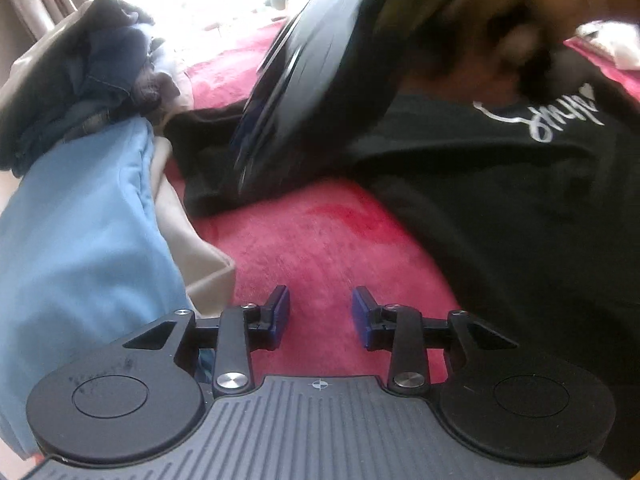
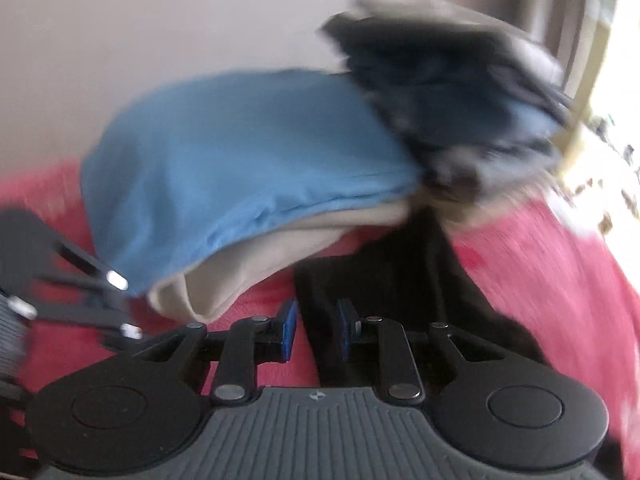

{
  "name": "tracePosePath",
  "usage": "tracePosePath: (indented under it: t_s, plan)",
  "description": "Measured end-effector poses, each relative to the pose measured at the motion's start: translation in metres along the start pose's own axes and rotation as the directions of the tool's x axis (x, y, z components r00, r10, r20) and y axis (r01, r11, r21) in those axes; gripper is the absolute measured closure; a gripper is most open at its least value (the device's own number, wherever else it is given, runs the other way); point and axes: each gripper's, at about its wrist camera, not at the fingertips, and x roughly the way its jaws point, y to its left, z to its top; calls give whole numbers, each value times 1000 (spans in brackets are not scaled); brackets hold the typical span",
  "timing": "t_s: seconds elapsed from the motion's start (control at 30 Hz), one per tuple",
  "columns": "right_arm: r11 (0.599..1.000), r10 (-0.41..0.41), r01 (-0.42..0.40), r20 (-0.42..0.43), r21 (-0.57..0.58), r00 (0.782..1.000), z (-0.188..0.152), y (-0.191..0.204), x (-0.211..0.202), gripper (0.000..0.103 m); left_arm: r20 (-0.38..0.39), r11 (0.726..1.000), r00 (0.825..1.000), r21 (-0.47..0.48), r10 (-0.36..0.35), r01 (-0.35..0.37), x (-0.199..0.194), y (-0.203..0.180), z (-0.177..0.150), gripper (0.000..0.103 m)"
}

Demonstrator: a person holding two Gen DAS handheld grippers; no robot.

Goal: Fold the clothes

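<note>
Now the black T-shirt (image 1: 500, 208), white script on it, lies spread on the red blanket (image 1: 320, 240), running off toward two o'clock of the left gripper (image 1: 320, 312). Those fingers stand apart with nothing between them, bare blanket under the gap. Over in the right wrist view, a black strip of that shirt (image 2: 384, 280) stretches away toward twelve o'clock, straight through the right gripper (image 2: 317, 330); fingers slightly parted, not pinching it. Right looks nearer for the next grab. At ten o'clock, a stack: blue garment (image 2: 240, 152) on a beige one (image 2: 248, 256), dark clothes (image 2: 452, 92) beyond.
</note>
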Motion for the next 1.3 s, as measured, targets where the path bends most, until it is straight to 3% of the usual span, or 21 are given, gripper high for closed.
tracePosePath:
  t_s: [0.13, 0.23, 0.27, 0.3, 0.5, 0.7, 0.87, 0.93, 1.07, 1.2, 1.27, 1.3]
  plan:
    - [993, -16, 14, -15, -120, 1000, -6, 14, 34, 80, 3, 1000, 1000, 16, -19, 19, -2, 0, -6, 68]
    - [990, -30, 33, 27, -138, 999, -7, 15, 37, 82, 2, 999, 999, 0, -35, 35, -2, 2, -6, 68]
    - [992, -32, 36, 28, -121, 999, -6, 13, 37, 84, 1, 999, 999, -7, -41, 41, -1, 4, -6, 68]
    - [994, -35, 38, 30, -105, 999, -6, 12, 38, 98, 1, 999, 999, -15, -47, 47, 0, 5, -6, 68]
    - [998, 59, -58, 89, -6, 994, -6, 8, 15, 99, 17, 998, 998, -11, -63, 64, -1, 8, -8, 68]
    - [990, 138, -140, 74, 12, 988, -9, 11, 19, 99, 18, 998, 998, 2, -61, 61, -1, 6, -8, 68]
    - [984, 154, -159, 68, 76, 986, -10, 8, 28, 89, 20, 998, 998, 3, -56, 56, -1, 5, -9, 68]
    - [982, 146, -155, 87, 108, 985, -8, 3, 22, 72, 22, 998, 998, 1, -56, 56, 0, 6, -9, 67]
    - [971, 129, -153, 138, 182, 982, -14, -11, -3, 52, 26, 998, 998, -1, -63, 63, 2, 7, -11, 67]
    - [925, 114, -179, 204, 335, 972, -27, -48, -38, 50, 28, 998, 997, -8, -68, 69, 3, 10, -9, 67]
    - [887, 48, -135, 201, 441, 978, -32, -72, -45, 51, 28, 998, 997, -8, -68, 68, 3, 10, -8, 67]
    - [866, -8, -74, 161, 495, 987, -33, -87, -43, 53, 29, 998, 997, -4, -65, 65, 3, 10, -7, 67]
